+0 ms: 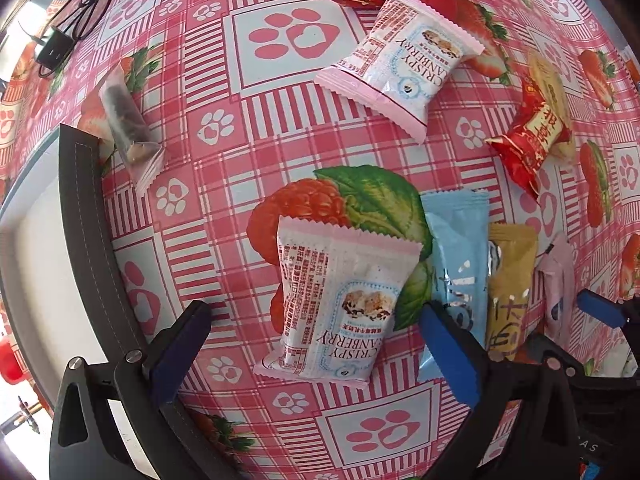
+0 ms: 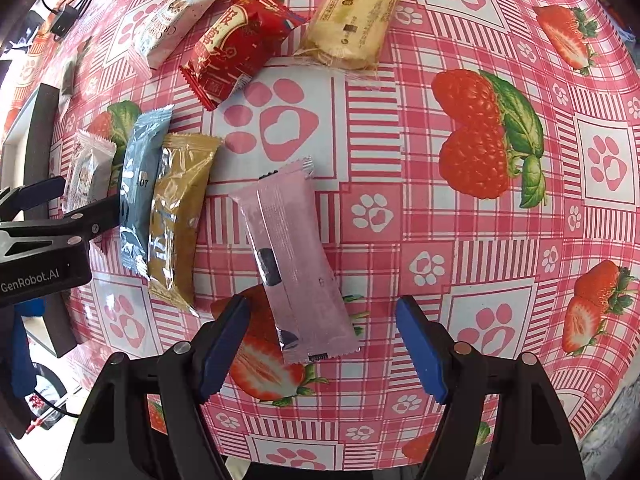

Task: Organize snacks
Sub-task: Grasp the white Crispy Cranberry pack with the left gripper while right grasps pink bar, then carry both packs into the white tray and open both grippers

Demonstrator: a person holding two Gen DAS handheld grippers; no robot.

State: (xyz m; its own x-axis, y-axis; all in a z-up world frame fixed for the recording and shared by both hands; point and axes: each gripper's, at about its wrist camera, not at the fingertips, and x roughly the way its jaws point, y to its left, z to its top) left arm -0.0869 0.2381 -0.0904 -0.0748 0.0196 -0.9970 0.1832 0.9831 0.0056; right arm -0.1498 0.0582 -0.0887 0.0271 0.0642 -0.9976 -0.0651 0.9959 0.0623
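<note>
Hovering: both grippers point down over the tabletop (image 2: pixel 460 208).
Left gripper (image 1: pixel 316 344): fingers spread wide, cranberry packet (image 1: pixel 340 300) lying loose between them.
Right gripper (image 2: pixel 322 348): fingers apart, pink packet (image 2: pixel 296 264) lying free between them.
Row: blue packet (image 2: pixel 138 184) and gold packet (image 2: pixel 178 216) touching, side by side.

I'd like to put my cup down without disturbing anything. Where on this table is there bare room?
The widest bare cloth lies right of the pink packet, around the big printed raspberry. A smaller patch sits between the two cranberry packets. The row of blue and gold packets and the red packet cluster are crowded.
</note>
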